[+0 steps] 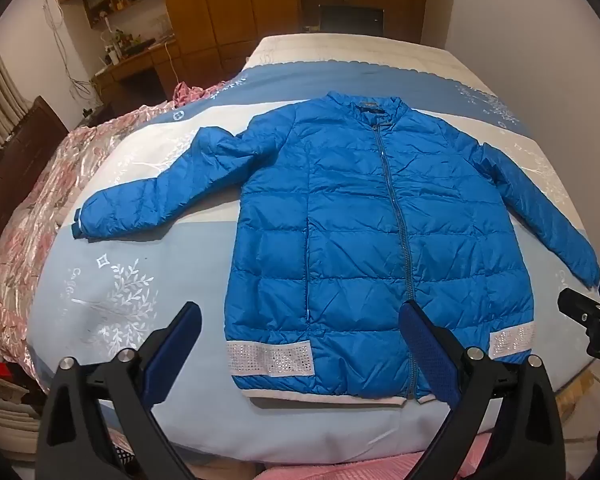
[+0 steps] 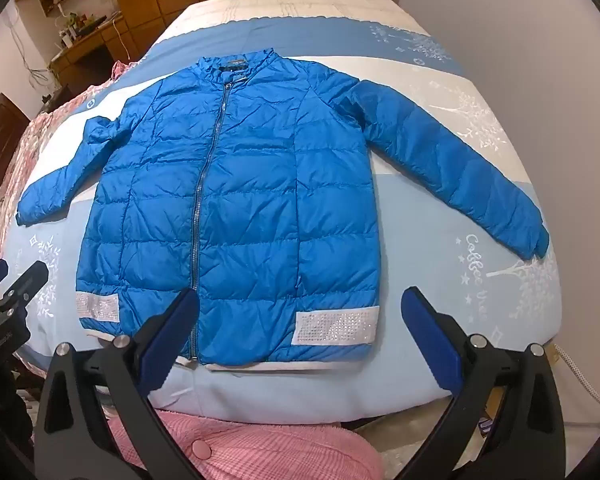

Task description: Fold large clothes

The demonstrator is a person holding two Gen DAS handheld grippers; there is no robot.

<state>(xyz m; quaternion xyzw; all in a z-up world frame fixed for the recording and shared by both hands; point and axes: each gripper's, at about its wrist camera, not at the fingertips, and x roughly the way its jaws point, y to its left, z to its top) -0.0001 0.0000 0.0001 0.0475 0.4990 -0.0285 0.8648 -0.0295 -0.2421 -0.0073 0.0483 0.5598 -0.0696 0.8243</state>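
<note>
Both grippers, left (image 1: pixel 300 316) and right (image 2: pixel 300 304), hover level and spread wide, empty, above the jacket's (image 1: pixel 364 216) hem on the bed (image 1: pixel 140 264).

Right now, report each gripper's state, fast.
Left gripper: open, holding nothing, above the blue quilted puffer jacket hem.
Right gripper: open, holding nothing, above the same hem.

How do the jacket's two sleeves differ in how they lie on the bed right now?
The left sleeve bends at the elbow and crumples near the shoulder; the right sleeve runs straight and smooth. The left sleeve's cuff lies beside the pink quilt; the right sleeve's cuff rests near white lettering on the bedspread. Both lie spread out, unfolded, away from the body.
</note>
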